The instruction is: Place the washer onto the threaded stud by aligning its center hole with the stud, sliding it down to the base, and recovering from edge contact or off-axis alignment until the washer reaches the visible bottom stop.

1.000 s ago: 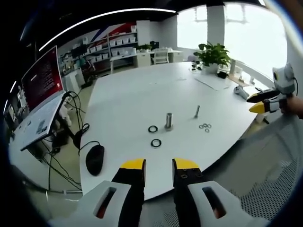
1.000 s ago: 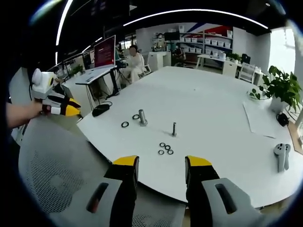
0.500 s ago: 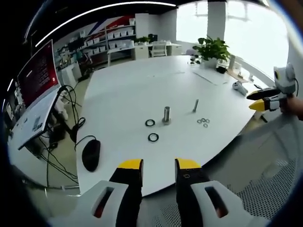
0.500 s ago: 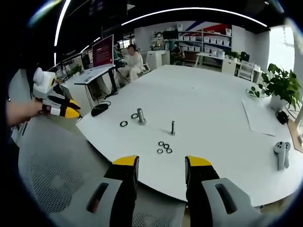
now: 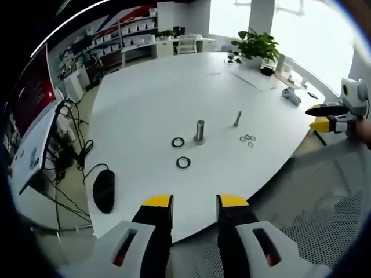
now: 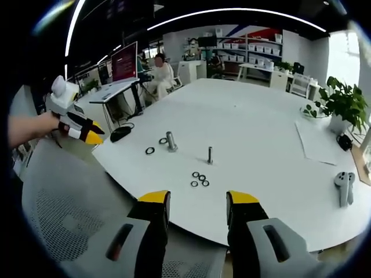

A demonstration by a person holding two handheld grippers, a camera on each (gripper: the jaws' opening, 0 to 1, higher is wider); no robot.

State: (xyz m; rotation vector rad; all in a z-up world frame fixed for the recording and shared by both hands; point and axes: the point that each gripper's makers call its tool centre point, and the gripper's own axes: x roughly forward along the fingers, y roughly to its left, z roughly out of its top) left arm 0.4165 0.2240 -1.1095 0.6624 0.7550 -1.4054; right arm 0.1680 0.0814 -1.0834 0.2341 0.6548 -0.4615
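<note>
Since a second ago the left claw [image 5: 195, 202] has tipped downward in the hand, seen from the right gripper view; nothing on the white counter [image 5: 145, 98] has shifted. Both claws hang released and empty off the counter's near edge, the right claw [image 6: 197, 200] facing the small parts. A thin threaded stud [image 6: 210, 154] stands upright, with a cluster of small washers [image 6: 199, 179] lying just beside it. A thicker metal post [image 5: 199, 130] stands near two dark rings [image 5: 180, 152]. A black mouse [image 5: 104, 190] rests near the counter's edge.
</note>
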